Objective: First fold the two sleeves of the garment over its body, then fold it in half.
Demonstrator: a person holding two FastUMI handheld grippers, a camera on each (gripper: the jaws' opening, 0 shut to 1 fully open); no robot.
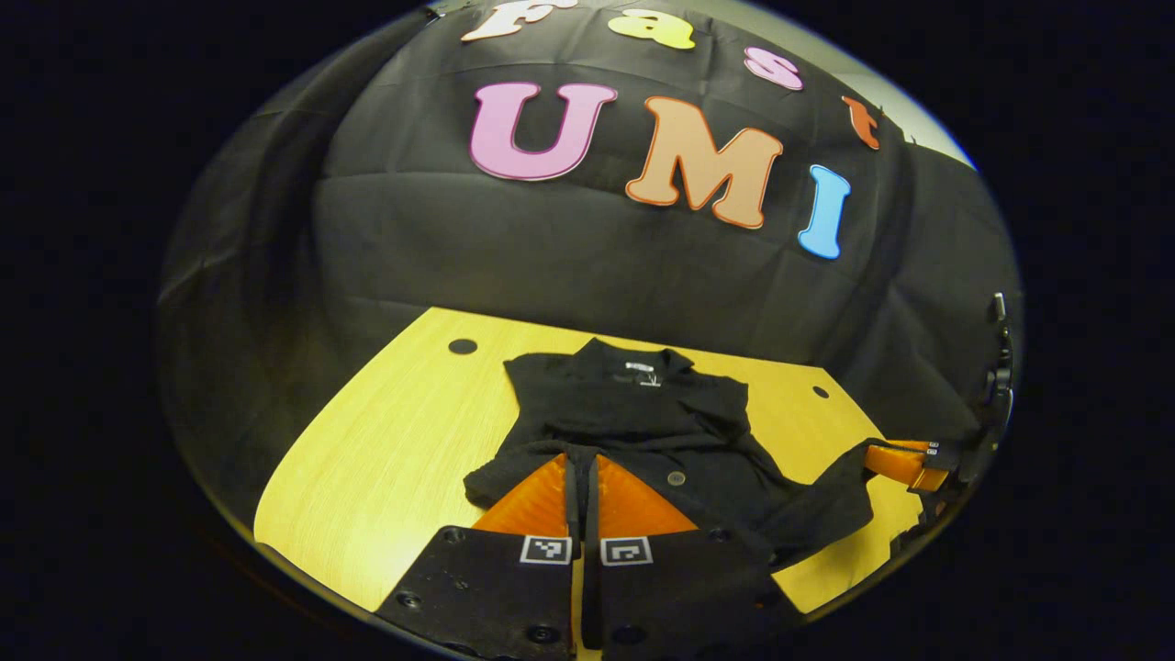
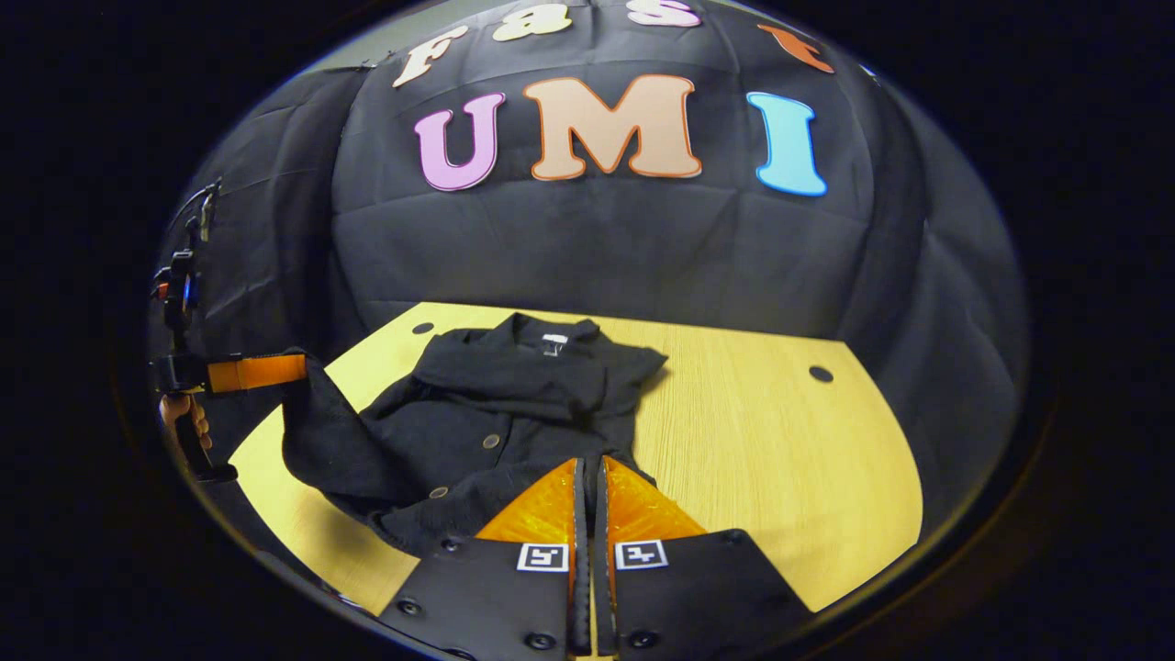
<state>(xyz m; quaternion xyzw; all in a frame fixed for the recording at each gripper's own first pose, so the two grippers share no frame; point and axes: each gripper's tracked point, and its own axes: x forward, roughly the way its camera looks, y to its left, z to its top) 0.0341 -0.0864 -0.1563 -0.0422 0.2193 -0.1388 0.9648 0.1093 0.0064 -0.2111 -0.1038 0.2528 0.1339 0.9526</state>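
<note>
A black button-up garment [image 1: 633, 413] lies on the yellow wooden table [image 1: 386, 450], collar at the far end, both sleeves folded in over the body. My left gripper [image 1: 581, 456] is shut on the near hem at one corner. In the right gripper view the same garment [image 2: 514, 395] spreads ahead, and my right gripper [image 2: 589, 461] is shut on the hem at the other corner. The right gripper [image 1: 872, 452] appears at the right of the left gripper view with cloth stretched to its tips. The left gripper [image 2: 301, 367] holds its corner lifted above the table.
The table [image 2: 762, 431] has small dark holes near its far corners [image 2: 821, 374] [image 2: 423, 328]. Black cloth walls stand close behind and beside it. A hand [image 2: 179, 413] holds the left gripper's handle past the table's edge. Bare wood stretches right of the garment.
</note>
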